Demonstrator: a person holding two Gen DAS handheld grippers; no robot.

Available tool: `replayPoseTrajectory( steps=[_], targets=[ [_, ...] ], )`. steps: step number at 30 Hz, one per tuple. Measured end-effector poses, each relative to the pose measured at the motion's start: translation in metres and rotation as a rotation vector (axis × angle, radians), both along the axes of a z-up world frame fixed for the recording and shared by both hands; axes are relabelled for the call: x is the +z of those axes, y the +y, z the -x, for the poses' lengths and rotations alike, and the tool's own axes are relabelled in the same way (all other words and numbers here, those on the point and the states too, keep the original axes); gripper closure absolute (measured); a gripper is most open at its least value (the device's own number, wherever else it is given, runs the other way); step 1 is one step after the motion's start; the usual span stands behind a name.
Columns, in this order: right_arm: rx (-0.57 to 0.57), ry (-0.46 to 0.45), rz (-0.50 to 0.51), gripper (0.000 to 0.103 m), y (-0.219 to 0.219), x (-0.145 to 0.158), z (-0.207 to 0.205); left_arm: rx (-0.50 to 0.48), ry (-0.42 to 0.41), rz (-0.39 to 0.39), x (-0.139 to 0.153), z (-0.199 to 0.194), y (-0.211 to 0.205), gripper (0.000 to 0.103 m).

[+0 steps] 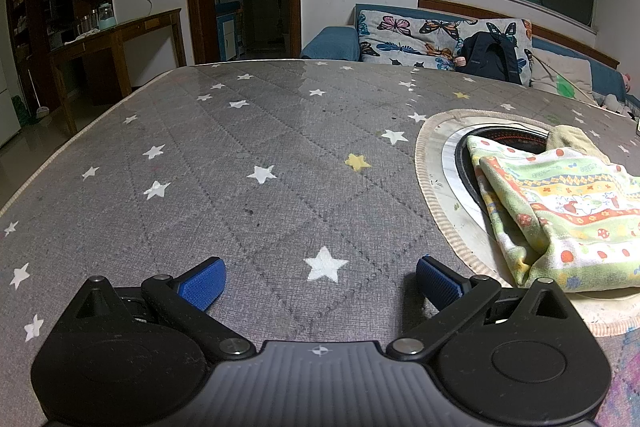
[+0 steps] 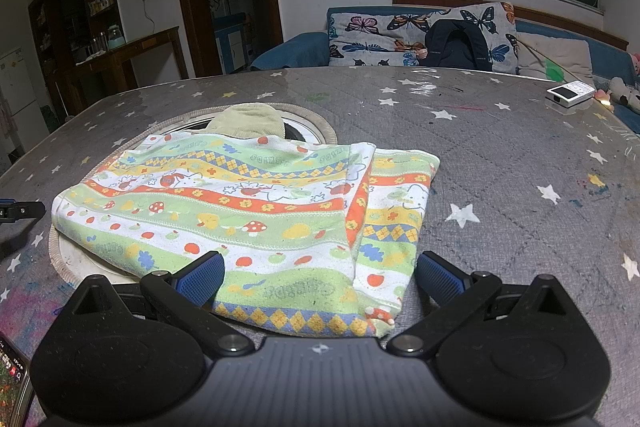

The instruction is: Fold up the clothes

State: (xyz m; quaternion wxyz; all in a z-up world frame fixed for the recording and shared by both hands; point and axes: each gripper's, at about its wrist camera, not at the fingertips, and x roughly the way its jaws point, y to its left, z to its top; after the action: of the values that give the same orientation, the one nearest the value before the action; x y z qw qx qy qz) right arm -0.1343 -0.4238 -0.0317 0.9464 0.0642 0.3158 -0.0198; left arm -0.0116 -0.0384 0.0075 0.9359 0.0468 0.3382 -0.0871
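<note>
A folded child's garment [image 2: 256,211] with green, orange and yellow cartoon stripes lies on the grey star-patterned table cover [image 2: 520,163]. It partly covers a round inset hob [image 2: 320,131]. It also shows at the right of the left wrist view [image 1: 560,211]. A pale green cloth [image 2: 248,121] lies behind it. My right gripper [image 2: 320,277] is open, its blue pads on either side of the garment's near edge. My left gripper [image 1: 320,281] is open and empty over bare cover, to the left of the garment.
A white device [image 2: 570,93] lies at the far right of the table. A phone [image 2: 12,383] sits at the near left corner. A sofa with butterfly cushions [image 2: 400,35] and a dark backpack [image 2: 456,47] stands behind the table. A wooden desk [image 1: 116,39] stands at left.
</note>
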Motion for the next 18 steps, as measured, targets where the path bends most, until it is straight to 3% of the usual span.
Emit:
replayPoseTrajectory(
  steps=[18],
  targets=[
    [0.0, -0.003, -0.006, 0.0, -0.0013, 0.0002, 0.0006, 0.0, 0.0, 0.001, -0.0001, 0.0, -0.0005, 0.0]
  ],
)
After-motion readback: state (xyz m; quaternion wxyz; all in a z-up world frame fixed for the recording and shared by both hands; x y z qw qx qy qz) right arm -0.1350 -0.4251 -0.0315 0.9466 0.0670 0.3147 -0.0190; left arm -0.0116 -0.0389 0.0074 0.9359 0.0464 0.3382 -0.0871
